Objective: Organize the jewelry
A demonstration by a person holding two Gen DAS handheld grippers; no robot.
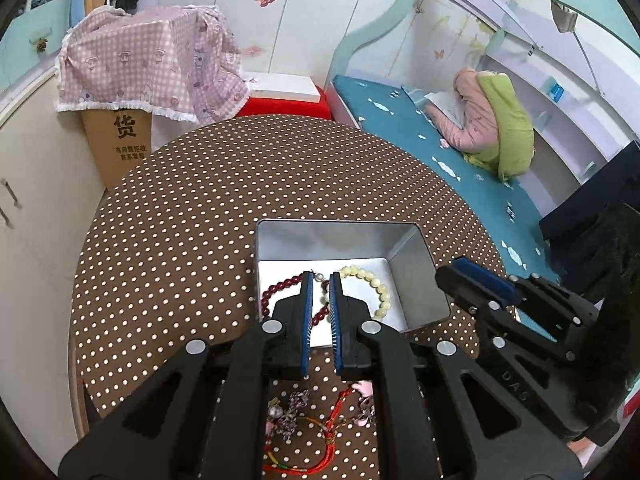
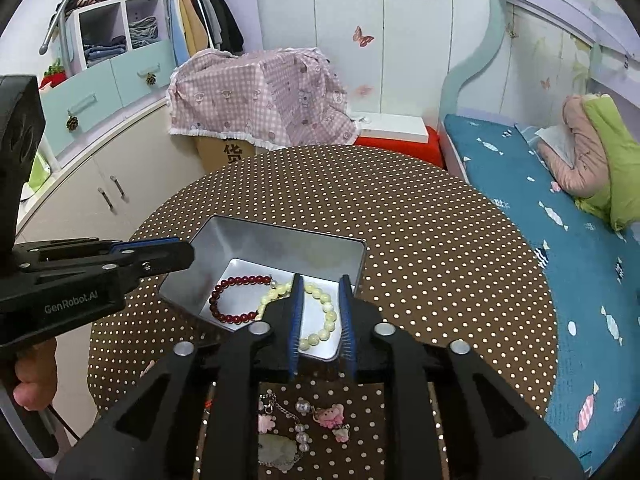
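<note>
red cord and silver chain lie loose on the dotted bench (image 1: 168, 216) nearest the person: a red string bracelet (image 1: 320, 440) and a tangle of silver charms (image 1: 290, 408) under the left tool (image 1: 320, 280), and a pink charm (image 2: 330, 418) with a beaded chain (image 2: 298, 420) and a pale pendant (image 2: 276, 450) under the right tool (image 2: 320, 284). these pieces are not yet put away.

just beyond them sits the open metal tin (image 2: 280, 240), and in it a dark red bead bracelet (image 2: 236, 300) touching a cream bead bracelet (image 2: 320, 308).

the left tool is nearly closed, with only a thin slit between its blue pads and nothing in it. the right tool stands a little apart, also empty, its tips above the cream beads.

what could go wrong, as i judge it: the chains and cord near the edge lie crossed, so lifting one may drag another along or off the bench. the thin chain may slip from ribbed pads. the tin looks light, and a tip catching its wall could shove it. the two tools hang close together over the tin and could knock.

writing: "genrobot.ai" on the side of the left tool, "das" faintly on the right one. farther off, a cardboard box (image 1: 120, 140) under a pink checked cloth (image 1: 148, 60) bears a large chinese character "货", with smaller lines i cannot read.
</note>
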